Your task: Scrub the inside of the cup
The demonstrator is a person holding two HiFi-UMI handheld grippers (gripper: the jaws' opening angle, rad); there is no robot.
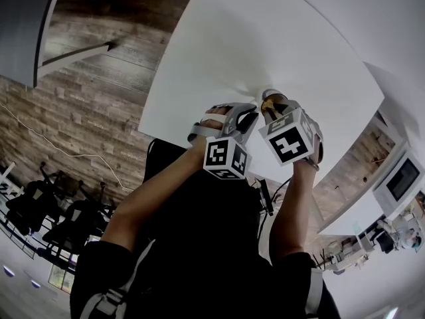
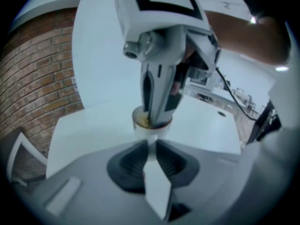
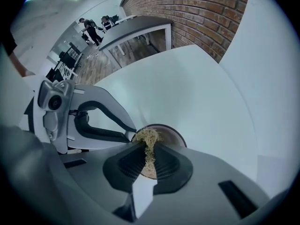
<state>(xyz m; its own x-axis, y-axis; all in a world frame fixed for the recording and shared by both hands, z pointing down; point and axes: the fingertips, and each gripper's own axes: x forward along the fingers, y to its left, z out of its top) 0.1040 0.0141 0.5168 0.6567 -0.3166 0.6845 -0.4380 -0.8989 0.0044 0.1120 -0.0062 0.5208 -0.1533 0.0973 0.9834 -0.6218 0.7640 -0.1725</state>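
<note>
2 tools: L [image 2: 150,146] grips cup [image 2: 151,131], R [image 3: 149,153] scrubber [image 3: 147,138].

A plain white worktop [image 1: 265,32] spreads across the head view from twelve round to three o'clock. One small cup [image 1: 269,97] is on it, close to its near edge, at about one o'clock from centre. The cup seems to stand upright on the surface, though its base is hidden.

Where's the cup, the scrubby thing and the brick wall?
cup [image 3: 169,136], right gripper view, inner wall under the rim.
scrubber [image 3: 148,139], right gripper view, its fuzzy top tuft.
brick wall [image 3: 197,13], right gripper view, middle of the bricks.
</note>
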